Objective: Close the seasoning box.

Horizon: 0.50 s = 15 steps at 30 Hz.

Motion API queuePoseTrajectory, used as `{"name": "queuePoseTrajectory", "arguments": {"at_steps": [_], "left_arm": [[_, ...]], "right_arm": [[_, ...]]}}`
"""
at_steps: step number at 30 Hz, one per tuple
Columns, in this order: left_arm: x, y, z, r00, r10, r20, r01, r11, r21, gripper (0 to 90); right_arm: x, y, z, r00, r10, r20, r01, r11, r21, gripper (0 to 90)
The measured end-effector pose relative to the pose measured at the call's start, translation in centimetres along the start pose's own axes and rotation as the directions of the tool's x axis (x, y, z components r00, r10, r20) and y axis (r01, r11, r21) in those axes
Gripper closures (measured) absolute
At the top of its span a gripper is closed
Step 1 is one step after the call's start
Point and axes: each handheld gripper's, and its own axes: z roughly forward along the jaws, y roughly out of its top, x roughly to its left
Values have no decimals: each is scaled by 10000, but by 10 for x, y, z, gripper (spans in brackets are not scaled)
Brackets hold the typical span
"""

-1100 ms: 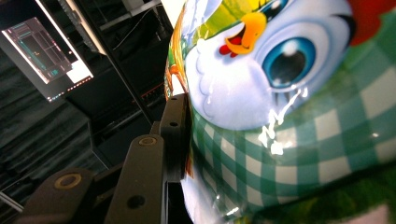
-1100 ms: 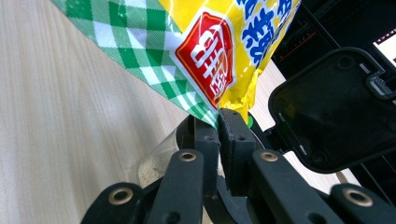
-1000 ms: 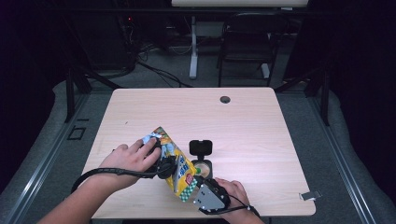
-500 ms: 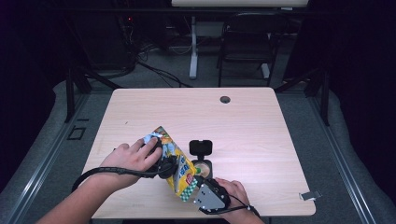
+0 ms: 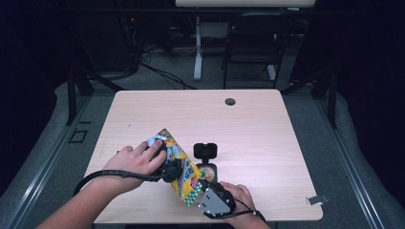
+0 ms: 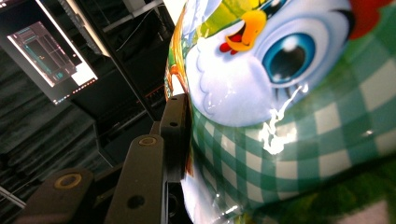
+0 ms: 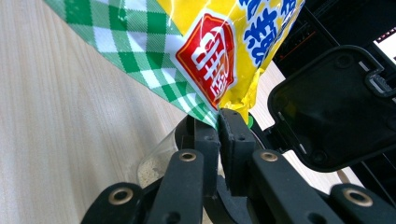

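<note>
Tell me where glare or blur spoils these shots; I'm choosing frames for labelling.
Left gripper view: white glare streaks on the glossy bag, whose print is soft. Right gripper view: bag sharp, table blurred. High view: table evenly lit, surroundings dark.

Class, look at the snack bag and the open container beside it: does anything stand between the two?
Nothing visible does. The snack bag, pinched at its corner by the right tool, hangs directly beside the open container.

Bright table (image 5: 267, 129), dark surroundings, glare on bag (image 6: 280, 135)
</note>
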Motion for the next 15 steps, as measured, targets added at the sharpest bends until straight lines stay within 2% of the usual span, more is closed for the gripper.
{"name": "queuePoseTrajectory", "arguments": {"at_steps": [1,9,15], "left_arm": [[0,0,0,9999,-87,74,87,9999,-78,663],[1,0,0,10000,49,-16,-49,10000,6,663],[1,0,-1,9999,79,62,-79,10000,14,663]], "right_arm": [[0,0,0,10000,-13,4,13,10000,11,862],[0,0,0,10000,-4,3,4,10000,-12,861],[0,0,0,10000,-21,13,21,10000,8,861]]}}
